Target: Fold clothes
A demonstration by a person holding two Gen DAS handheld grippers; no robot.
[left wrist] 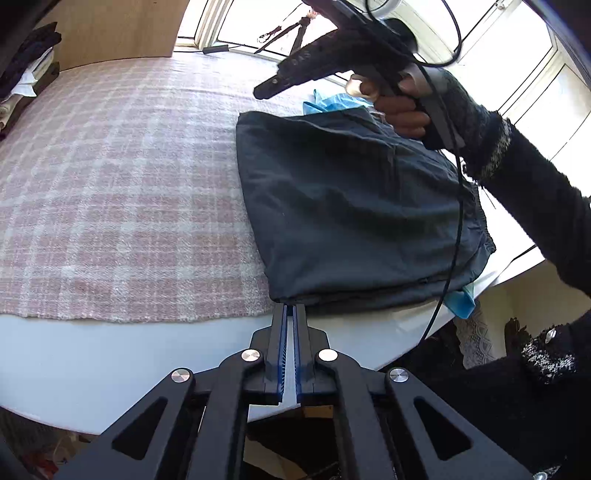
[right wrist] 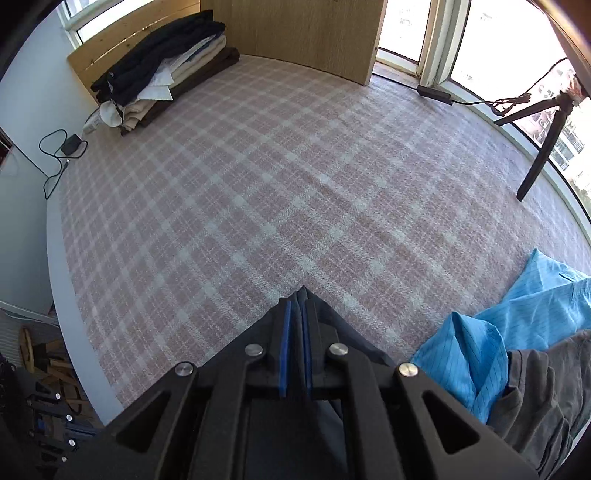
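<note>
A dark grey garment (left wrist: 351,206) lies folded into a flat rectangle on the plaid blanket (left wrist: 129,184), near the table's front edge. My left gripper (left wrist: 290,307) is shut, its tips touching the garment's near left corner; I cannot tell whether any cloth is pinched. My right gripper (left wrist: 264,90) is held in a hand (left wrist: 402,114) above the garment's far left corner, shut, with no cloth hanging from it. In the right wrist view my right gripper (right wrist: 295,304) hovers over that dark corner (right wrist: 364,345).
A light blue garment (right wrist: 517,314) and a grey one (right wrist: 546,398) lie crumpled at the right. A stack of folded clothes (right wrist: 162,74) sits at the far left by a wooden board (right wrist: 295,29). A tripod leg (right wrist: 535,155) stands far right. The white table edge (left wrist: 110,350) runs close below.
</note>
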